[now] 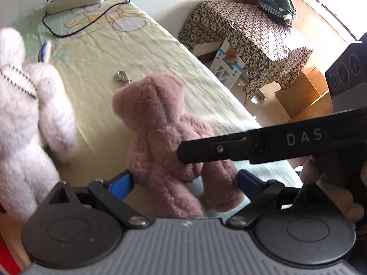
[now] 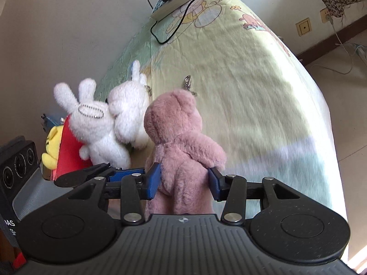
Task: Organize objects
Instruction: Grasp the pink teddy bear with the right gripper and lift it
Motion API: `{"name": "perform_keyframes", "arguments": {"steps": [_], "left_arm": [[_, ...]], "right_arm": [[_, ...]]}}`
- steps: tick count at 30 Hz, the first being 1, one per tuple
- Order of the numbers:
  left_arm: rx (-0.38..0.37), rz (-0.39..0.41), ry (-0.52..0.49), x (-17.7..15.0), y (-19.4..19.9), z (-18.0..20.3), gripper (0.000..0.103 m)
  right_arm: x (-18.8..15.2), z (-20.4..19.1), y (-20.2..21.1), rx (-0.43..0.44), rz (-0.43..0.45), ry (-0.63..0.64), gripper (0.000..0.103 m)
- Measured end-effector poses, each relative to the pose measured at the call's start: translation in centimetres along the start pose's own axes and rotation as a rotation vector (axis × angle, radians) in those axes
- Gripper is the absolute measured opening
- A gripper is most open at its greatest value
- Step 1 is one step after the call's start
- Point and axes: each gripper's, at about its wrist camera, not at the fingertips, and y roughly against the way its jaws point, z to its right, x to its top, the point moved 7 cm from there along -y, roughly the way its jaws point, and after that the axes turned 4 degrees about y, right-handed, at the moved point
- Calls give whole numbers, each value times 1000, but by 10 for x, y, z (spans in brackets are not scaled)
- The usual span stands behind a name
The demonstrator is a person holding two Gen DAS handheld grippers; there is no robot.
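The pink plush bear (image 2: 181,137) was held upright over the bed (image 2: 252,80), clamped at the waist by the right hand-held gripper (image 2: 185,181), with the white rabbits (image 2: 101,123) just to its left. The left hand-held gripper (image 1: 183,181) stood wide open astride the bear, apparently without pressing. Setting it down beside the rabbits seemed the next move, calling for an upright placement before release.

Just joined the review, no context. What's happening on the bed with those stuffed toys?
A person is sorting plush toys on a bed with a handheld gripper in each hand. The right gripper has its blue pads closed on the body of the pink teddy bear, holding it upright. The left gripper is open, with the bear's legs between its pads but not pinched. Two white plush rabbits lean together beside the bear, next to a yellow plush toy. A metal clip lies just beyond the bear's head.
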Motion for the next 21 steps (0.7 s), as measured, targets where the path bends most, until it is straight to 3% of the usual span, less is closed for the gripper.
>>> {"name": "perform_keyframes", "arguments": {"steps": [5,12,21], "left_arm": [[-13,-9,-12,-27,14,1,97],[11,42,-4,-45,35,-5,98],[67,89,-7,-69,57,-8,98]], "right_arm": [[-19,-18,6,7,-33,63,47],[-29,-47,11,30,-12,155,35],[-22,-92,-10,87,40,234,36]]}}
